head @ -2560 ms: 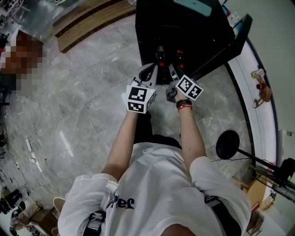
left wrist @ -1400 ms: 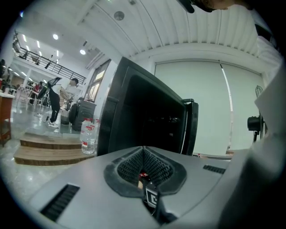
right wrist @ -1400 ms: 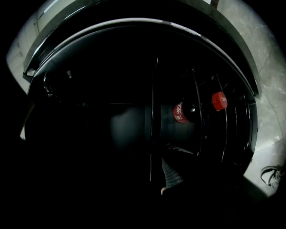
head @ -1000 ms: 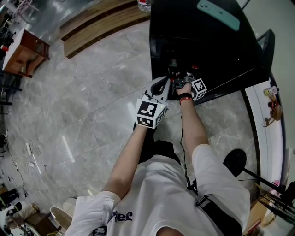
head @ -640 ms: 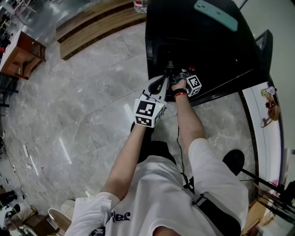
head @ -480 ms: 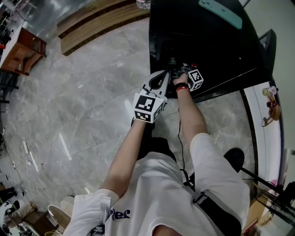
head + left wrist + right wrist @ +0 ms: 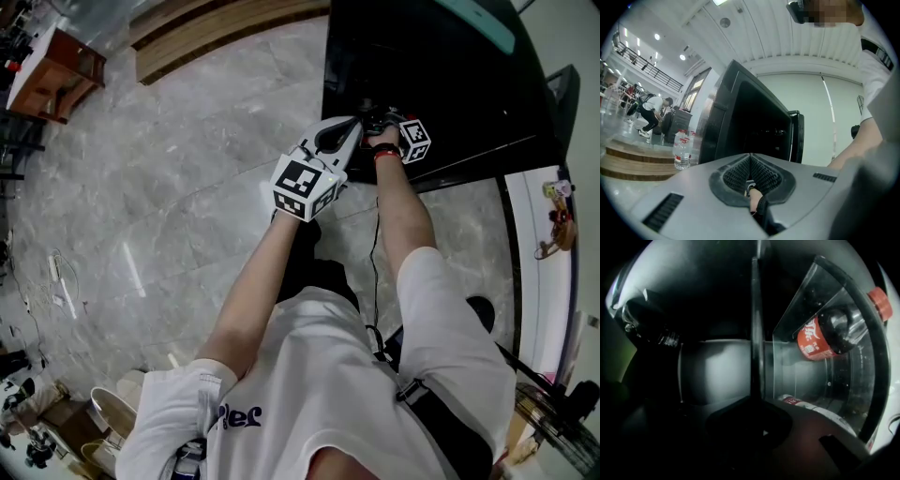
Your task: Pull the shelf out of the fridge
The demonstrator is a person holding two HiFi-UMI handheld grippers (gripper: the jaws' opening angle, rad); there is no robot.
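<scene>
Right gripper (image 7: 375,114) reaches into the black fridge (image 7: 422,56) at 1 o'clock in head view, left gripper (image 7: 339,139) just beside it, outside. Left gripper view: jaws clenched, nothing between. Right gripper view: jaws closing on the shelf (image 7: 757,333) edge, which runs 12 to 6; cola bottle (image 7: 820,336) at 2 o'clock.

The grey marble floor (image 7: 187,187) carries the black fridge (image 7: 422,75) and a wooden step (image 7: 216,33).

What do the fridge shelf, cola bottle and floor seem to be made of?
Shelf: seen edge-on, a thin dark strip, perhaps plastic trim; its pane cannot be judged.
Cola bottle: likely clear glossy plastic, with red label and cap.
Floor: polished grey stone or tile, veined and reflective.
</scene>
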